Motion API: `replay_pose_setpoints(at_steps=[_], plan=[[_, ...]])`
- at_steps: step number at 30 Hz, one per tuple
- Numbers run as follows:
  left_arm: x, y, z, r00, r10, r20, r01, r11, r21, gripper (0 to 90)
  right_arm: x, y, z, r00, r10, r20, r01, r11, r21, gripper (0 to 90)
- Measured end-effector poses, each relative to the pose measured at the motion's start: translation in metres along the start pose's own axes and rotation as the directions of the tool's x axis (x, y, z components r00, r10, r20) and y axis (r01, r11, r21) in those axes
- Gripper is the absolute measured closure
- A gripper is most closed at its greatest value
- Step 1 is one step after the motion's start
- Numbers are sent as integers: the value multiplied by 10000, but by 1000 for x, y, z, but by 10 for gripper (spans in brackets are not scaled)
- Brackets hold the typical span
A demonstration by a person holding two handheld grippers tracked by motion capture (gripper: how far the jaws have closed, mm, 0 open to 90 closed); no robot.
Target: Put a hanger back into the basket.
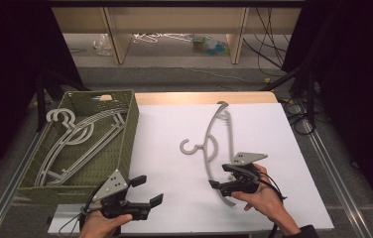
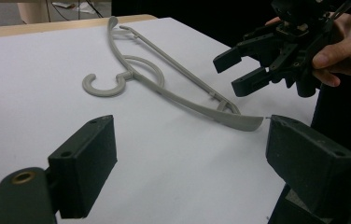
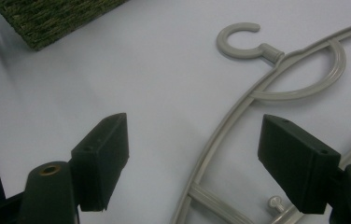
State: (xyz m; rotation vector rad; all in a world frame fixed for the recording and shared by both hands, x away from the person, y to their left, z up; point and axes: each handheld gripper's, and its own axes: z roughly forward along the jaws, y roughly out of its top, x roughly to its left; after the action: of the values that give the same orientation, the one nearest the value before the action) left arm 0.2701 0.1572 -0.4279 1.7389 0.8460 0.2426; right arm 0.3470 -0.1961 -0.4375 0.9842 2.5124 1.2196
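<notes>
the grey plastic hanger lies flat on the white table sheet, right of the green basket holding other hangers. right gripper hovers over its near arm, jaws spread, gripping nothing. left gripper is wide open and empty, near left. risk: jaws closing on so thin and flat a rail may skid off or push the hanger sideways.

Bare white table between basket and hanger, passable for the left hand-held gripper.
</notes>
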Motion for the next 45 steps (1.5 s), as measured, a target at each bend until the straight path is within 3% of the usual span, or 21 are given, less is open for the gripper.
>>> replay_pose_setpoints(at_steps=[4, 5, 7, 9, 12, 13, 14, 20, 23, 26, 28, 32, 38, 43, 45], plan=[[-2, -3, 2, 9999, 33, -110, -31, 9999, 149, 160, 0, -1, 3, 9999, -12, 121, 12, 10000, 49, 252], [-3, -4, 3, 10000, 51, 22, -51, 9999, 158, 160, 0, -1, 3, 9999, -21, 118, 20, 10000, 87, 252], [-5, -5, 2, 9999, 169, -29, -168, 9995, 269, 160, 0, -1, 9, 9997, 91, 212, -98, 9993, 350, 252], [-5, -5, 1, 9998, 181, -71, -179, 9993, 325, 160, 0, -2, 13, 9994, 106, 335, -114, 9997, 213, 252], [-4, -5, 2, 9999, 114, -57, -112, 9993, 346, 159, -2, -1, 22, 9976, 343, 597, -378, 9976, 589, 257], [-3, -5, 2, 9994, 345, 40, -347, 9986, 394, 159, -3, 0, 24, 9968, 363, 714, -407, 9973, 613, 258], [-4, -6, 2, 9999, 160, -20, -159, 9990, 414, 160, -5, 0, 26, 9967, 350, 727, -404, 9964, 748, 260], [-3, -6, 2, 9998, 210, -52, -208, 9987, 466, 160, -12, 5, 43, 9938, 413, 1033, -518, 9935, 1016, 270], [-3, -6, 2, 9998, 180, -47, -177, 9988, 462, 160, -13, 10, 50, 9929, 560, 1048, -704, 9877, 1396, 289], [-3, -6, 2, 9998, 215, -32, -213, 9986, 476, 160, -15, 12, 58, 9924, 269, 1201, -447, 9880, 1478, 301], [-4, -7, 1, 9998, 216, -51, -214, 9987, 468, 159, -14, 15, 62, 9905, 483, 1290, -718, 9803, 1839, 313], [-4, -7, 2, 9997, 243, -44, -240, 9986, 473, 160, -16, 15, 70, 9918, 299, 1243, -550, 9776, 2032, 339], [-4, -7, 2, 9995, 312, 29, -313, 9981, 529, 159, -20, 17, 74, 9895, 664, 1280, -943, 9695, 2264, 370], [-4, -7, 3, 9995, 316, 45, -318, 9977, 593, 159, -23, 25, 83, 9876, 747, 1380, -1077, 9622, 2499, 384], [-4, -7, 3, 9993, 354, 128, -361, 9977, 567, 159, -22, 29, 86, 9868, 615, 1497, -996, 9598, 2623, 435]])
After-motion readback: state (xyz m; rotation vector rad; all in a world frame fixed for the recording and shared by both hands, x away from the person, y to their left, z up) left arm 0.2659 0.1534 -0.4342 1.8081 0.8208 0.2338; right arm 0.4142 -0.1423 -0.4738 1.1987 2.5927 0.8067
